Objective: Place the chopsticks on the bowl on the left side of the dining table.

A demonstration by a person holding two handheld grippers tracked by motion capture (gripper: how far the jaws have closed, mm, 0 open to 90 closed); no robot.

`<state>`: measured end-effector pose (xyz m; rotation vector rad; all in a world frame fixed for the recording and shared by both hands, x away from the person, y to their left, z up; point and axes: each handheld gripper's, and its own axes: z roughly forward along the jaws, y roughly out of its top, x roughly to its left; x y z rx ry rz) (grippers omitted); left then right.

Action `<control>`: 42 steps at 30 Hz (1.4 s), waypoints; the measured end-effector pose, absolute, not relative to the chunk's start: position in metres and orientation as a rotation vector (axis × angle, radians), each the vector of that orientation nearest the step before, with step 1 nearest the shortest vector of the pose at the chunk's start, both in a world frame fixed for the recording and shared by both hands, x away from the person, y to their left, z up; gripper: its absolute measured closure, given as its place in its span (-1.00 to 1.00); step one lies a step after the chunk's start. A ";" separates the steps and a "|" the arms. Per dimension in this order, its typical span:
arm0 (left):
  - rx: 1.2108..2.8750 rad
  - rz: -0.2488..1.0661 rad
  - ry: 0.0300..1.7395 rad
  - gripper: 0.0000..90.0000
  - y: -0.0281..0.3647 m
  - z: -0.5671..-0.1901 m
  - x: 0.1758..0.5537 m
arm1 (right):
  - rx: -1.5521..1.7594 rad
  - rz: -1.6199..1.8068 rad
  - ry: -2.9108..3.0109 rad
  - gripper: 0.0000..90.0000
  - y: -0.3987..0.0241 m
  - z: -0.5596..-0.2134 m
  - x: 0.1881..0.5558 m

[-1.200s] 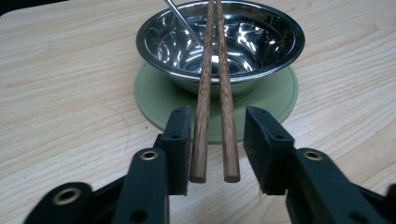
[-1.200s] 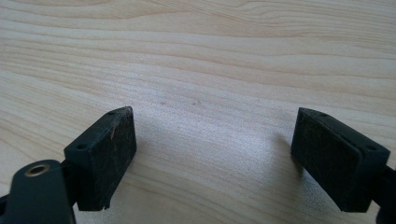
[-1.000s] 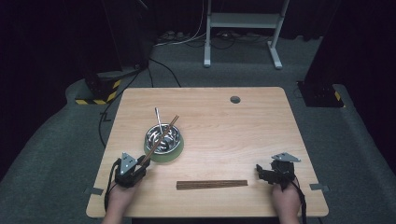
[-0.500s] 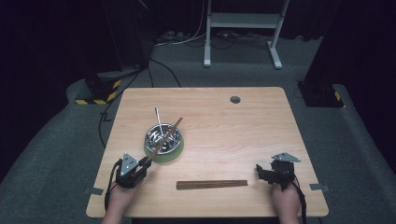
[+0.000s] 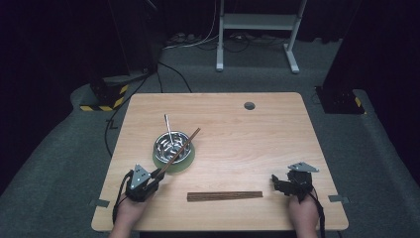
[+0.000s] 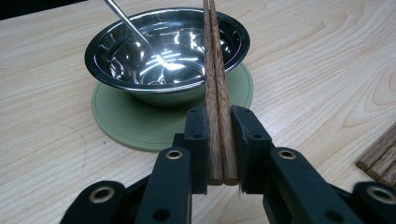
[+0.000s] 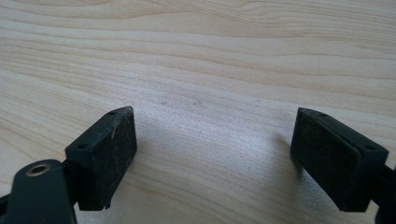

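Between the pads of the left tool, a pair of chopsticks clamped after closing in, tips slanting over the steel bowl ahead; right tool released, gaping above bare counter.

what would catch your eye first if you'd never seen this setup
The left gripper clamps a pair of wooden chopsticks that slant over a shiny steel bowl on a green mat, a spoon leaning inside it. More chopsticks lie along the table's near edge, and the right gripper rests open on bare wood.
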<state>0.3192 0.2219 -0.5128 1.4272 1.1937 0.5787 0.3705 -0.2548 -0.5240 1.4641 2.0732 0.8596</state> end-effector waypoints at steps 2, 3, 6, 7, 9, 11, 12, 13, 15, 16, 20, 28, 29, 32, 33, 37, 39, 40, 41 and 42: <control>1.428 0.575 1.202 0.70 0.223 -0.513 0.319 | 1.462 0.860 2.074 -0.68 -0.255 -0.524 0.370; 1.428 0.576 1.201 0.69 0.224 -0.513 0.320 | 1.462 0.859 2.079 -0.68 -0.255 -0.524 0.370; 1.427 0.575 1.209 0.65 0.225 -0.513 0.320 | 1.462 0.858 2.078 -0.68 -0.255 -0.524 0.370; 1.428 0.576 1.210 0.62 0.225 -0.513 0.320 | 1.462 0.856 2.082 -0.68 -0.255 -0.524 0.370; 1.433 0.578 1.211 0.57 0.226 -0.513 0.320 | 1.461 0.860 2.076 -0.68 -0.255 -0.524 0.370; 1.418 0.575 1.221 0.50 0.225 -0.513 0.320 | 1.463 0.856 2.082 -0.68 -0.255 -0.524 0.370; 1.420 0.575 1.222 0.47 0.225 -0.514 0.320 | 1.462 0.858 2.078 -0.68 -0.255 -0.524 0.370; 1.421 0.581 1.226 0.44 0.225 -0.514 0.320 | 1.463 0.856 2.083 -0.68 -0.255 -0.523 0.370; 1.437 0.582 1.225 0.38 0.226 -0.515 0.321 | 1.462 0.856 2.082 -0.68 -0.255 -0.524 0.370; 1.438 0.580 1.231 0.36 0.227 -0.515 0.321 | 1.463 0.857 2.082 -0.68 -0.255 -0.524 0.370; 1.449 0.584 1.235 0.33 0.230 -0.516 0.321 | 1.464 0.855 2.088 -0.68 -0.255 -0.523 0.370; 1.420 0.607 1.253 0.31 0.238 -0.515 0.321 | 1.463 0.857 2.082 -0.68 -0.255 -0.524 0.370; 1.417 0.613 1.258 0.32 0.239 -0.515 0.321 | 1.464 0.855 2.088 -0.68 -0.255 -0.523 0.370; 1.400 0.623 1.267 0.32 0.243 -0.515 0.322 | 1.463 0.857 2.082 -0.68 -0.255 -0.523 0.370; 1.392 0.625 1.275 0.32 0.244 -0.515 0.323 | 1.463 0.857 2.082 -0.68 -0.255 -0.524 0.370; 1.357 0.641 1.303 0.32 0.249 -0.514 0.324 | 1.465 0.855 2.088 -0.68 -0.255 -0.523 0.370; 1.348 0.653 1.318 0.32 0.254 -0.514 0.325 | 1.466 0.854 2.091 -0.68 -0.255 -0.523 0.370; 1.346 0.656 1.327 0.32 0.255 -0.514 0.326 | 1.466 0.854 2.091 -0.69 -0.255 -0.523 0.370; 1.324 0.664 1.342 0.32 0.257 -0.514 0.327 | 1.466 0.854 2.091 -0.69 -0.255 -0.523 0.370; 1.315 0.668 1.351 0.32 0.258 -0.513 0.328 | 1.461 0.853 2.089 -0.69 -0.255 -0.523 0.370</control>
